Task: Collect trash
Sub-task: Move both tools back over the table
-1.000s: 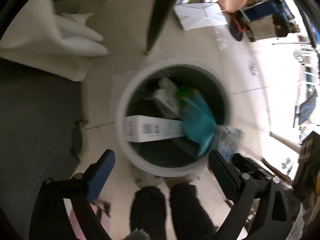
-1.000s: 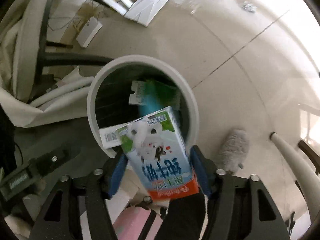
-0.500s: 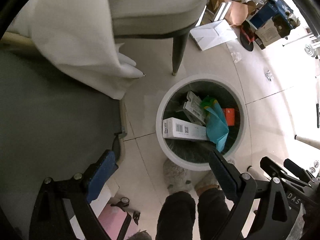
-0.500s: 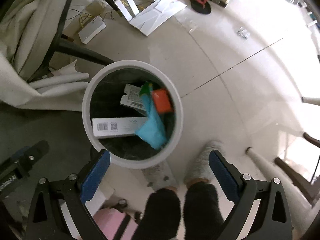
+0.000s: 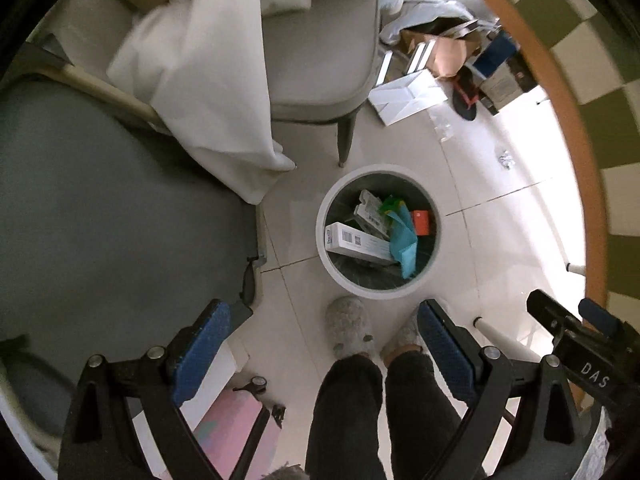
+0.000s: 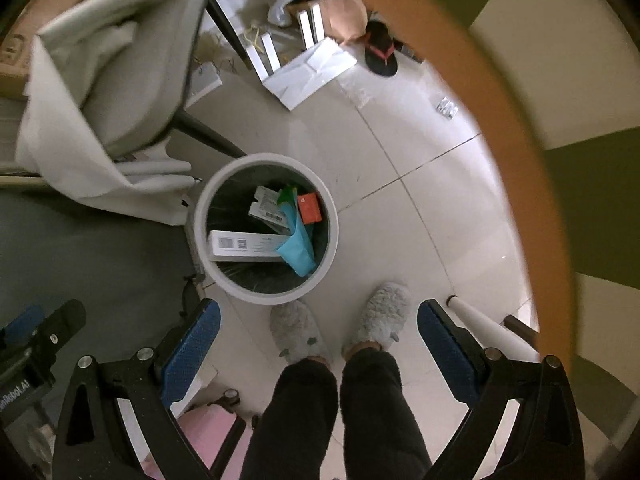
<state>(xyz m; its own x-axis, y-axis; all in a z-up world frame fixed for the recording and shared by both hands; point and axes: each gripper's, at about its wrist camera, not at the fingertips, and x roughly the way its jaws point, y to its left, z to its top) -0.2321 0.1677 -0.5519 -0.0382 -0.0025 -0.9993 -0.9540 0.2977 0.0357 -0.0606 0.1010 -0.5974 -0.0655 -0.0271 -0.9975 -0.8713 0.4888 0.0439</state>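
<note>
Risen well clear of the round white waste bin (image 6: 265,229), left gripper (image 5: 320,354) and right gripper (image 6: 319,350), jaws spread wide, holding nothing. Dropped since release, the orange-bottomed milk carton (image 6: 309,208), now inside the bin beside a long white barcoded box (image 6: 246,245).

Black-framed fingers (image 6: 188,344) with blue pads (silver screws), dark trousers (image 6: 376,408), fuzzy grey slippers (image 6: 298,334).

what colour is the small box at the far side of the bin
Orange-red box, clearest in the right wrist view, inside the white bin.
</note>
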